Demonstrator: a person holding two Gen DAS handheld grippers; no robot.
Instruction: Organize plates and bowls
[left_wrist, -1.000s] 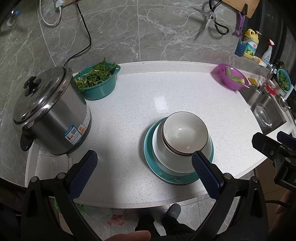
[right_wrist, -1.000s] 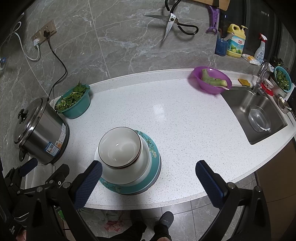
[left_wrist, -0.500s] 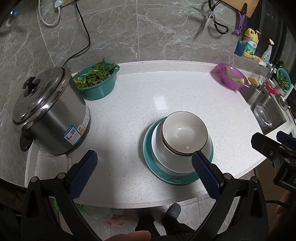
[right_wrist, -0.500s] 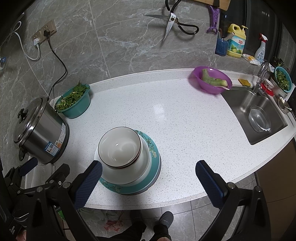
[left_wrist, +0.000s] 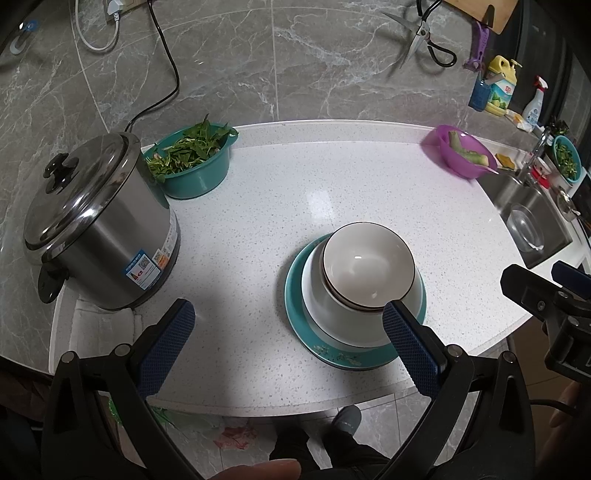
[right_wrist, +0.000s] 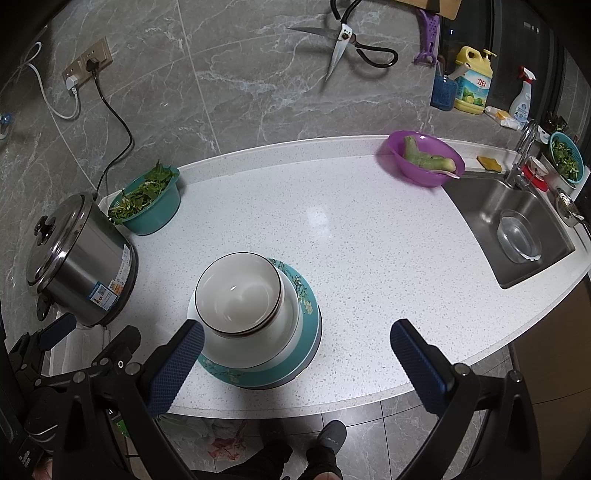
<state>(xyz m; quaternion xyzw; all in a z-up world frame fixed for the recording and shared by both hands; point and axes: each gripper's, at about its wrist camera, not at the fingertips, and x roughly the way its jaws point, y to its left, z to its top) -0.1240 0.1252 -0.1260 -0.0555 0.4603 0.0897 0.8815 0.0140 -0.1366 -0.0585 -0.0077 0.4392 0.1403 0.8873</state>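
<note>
White speckled stone counter (left_wrist: 280, 192) carries a stack at lower centre of both views: a cream dark-rimmed bowl (left_wrist: 367, 267) nested in a larger white bowl (left_wrist: 332, 317), on a teal floral-edged plate (left_wrist: 295, 295). Left gripper (left_wrist: 288, 345) and right gripper (right_wrist: 297, 363) hover above the near edge, jaws wide apart, holding nothing. A lidded steel cooker (left_wrist: 92, 229) stands left.

Black hand-held gripper (left_wrist: 288, 347), blue pads (left_wrist: 166, 347)

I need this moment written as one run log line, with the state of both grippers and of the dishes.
left gripper: open, empty | right gripper: open, empty | white bowl: on stack over teal plate | counter
</note>
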